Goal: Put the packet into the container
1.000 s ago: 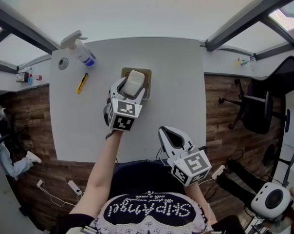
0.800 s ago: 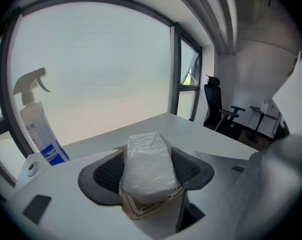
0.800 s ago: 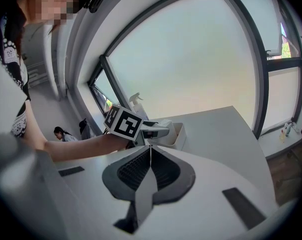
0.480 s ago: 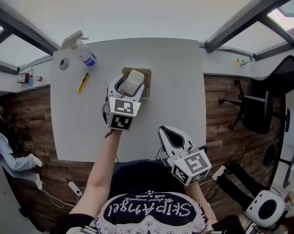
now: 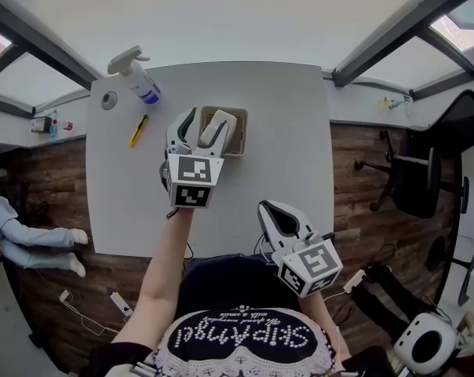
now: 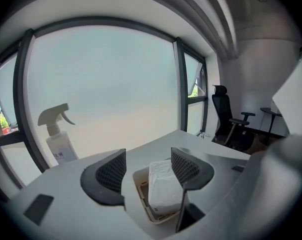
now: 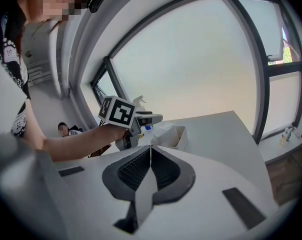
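Head view: packet [image 5: 217,128] between jaws, left tool [image 5: 210,119]

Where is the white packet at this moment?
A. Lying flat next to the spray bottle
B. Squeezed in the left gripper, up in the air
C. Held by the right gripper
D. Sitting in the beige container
D: the packet stands inside the container, while the left gripper has its jaws spread apart around it, not clamped.

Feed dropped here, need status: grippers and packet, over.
Left gripper open at container. Right gripper shut, empty. Packet in container, poking above rim. Path clear.
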Demonstrator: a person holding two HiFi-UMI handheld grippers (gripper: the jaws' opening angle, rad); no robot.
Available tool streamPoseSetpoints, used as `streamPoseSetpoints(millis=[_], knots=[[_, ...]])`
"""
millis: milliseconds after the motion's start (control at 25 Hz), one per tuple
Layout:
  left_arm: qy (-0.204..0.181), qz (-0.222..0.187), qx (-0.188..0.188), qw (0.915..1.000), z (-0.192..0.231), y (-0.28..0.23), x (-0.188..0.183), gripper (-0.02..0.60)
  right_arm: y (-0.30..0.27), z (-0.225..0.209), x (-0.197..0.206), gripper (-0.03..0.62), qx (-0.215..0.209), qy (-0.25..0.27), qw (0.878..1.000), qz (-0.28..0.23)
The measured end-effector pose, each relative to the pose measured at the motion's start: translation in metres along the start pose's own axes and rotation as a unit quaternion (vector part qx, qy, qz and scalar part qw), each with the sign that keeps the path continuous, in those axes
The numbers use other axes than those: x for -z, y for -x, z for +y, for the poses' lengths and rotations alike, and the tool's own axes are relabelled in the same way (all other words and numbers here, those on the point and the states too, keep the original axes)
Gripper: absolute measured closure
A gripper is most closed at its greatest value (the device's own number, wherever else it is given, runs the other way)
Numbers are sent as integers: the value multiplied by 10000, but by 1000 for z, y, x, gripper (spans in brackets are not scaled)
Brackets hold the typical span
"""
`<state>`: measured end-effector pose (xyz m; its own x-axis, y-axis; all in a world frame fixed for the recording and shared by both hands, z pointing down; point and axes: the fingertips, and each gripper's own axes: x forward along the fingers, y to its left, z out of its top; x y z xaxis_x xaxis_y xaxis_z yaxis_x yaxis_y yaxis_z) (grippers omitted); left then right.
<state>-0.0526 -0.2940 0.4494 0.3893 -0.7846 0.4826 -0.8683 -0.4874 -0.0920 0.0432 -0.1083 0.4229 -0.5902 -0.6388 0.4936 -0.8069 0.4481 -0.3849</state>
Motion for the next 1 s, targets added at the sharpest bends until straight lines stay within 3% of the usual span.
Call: streamPoseSetpoints(millis=[440, 720, 1000], knots=[[70, -937, -5, 9956, -6, 66, -64, 295, 11, 7, -2, 579, -42, 102, 9999, -128], [121, -1521, 65, 9883, -20, 127, -88, 322, 15, 10, -2, 579, -73, 109, 9997, -210], [337, -1629, 196, 9859, -41, 162, -86, 324, 18, 15, -2, 579, -145, 207, 9993, -267]])
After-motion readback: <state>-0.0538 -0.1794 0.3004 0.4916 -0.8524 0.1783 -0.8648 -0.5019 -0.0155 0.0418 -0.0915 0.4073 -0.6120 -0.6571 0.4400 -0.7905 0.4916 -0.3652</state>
